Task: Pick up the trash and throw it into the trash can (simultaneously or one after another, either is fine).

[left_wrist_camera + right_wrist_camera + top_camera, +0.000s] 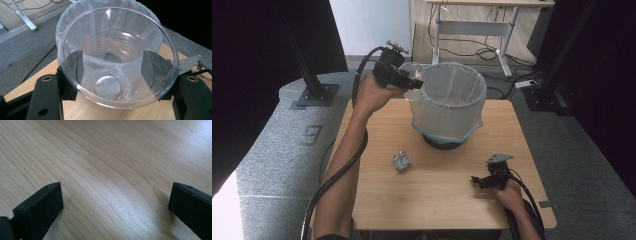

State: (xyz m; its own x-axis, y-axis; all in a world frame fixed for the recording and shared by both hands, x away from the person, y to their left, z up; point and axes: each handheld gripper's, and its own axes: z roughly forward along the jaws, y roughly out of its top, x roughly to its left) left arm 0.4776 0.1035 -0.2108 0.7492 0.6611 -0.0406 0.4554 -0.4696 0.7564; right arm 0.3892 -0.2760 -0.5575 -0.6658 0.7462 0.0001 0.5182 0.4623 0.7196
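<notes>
My left gripper (414,82) is raised at the left rim of a bin (447,100) lined with a white bag. It is shut on a clear plastic cup (107,85). The cup's mouth faces the camera, and the black pads (77,67) press its ribbed sides from left and right. Just beyond the cup lies the bag-covered bin rim (75,15). My right gripper (477,180) rests low at the table's front right, with its fingers (37,207) spread wide and bare wood between them. A small crumpled grey piece (401,161) lies on the table in front of the bin.
The light wooden table (437,200) stands on grey carpet. Black frame posts (309,70) rise at the back left and back right. A desk with cables (477,30) stands behind the bin. The left cable (337,175) trails along the forearm.
</notes>
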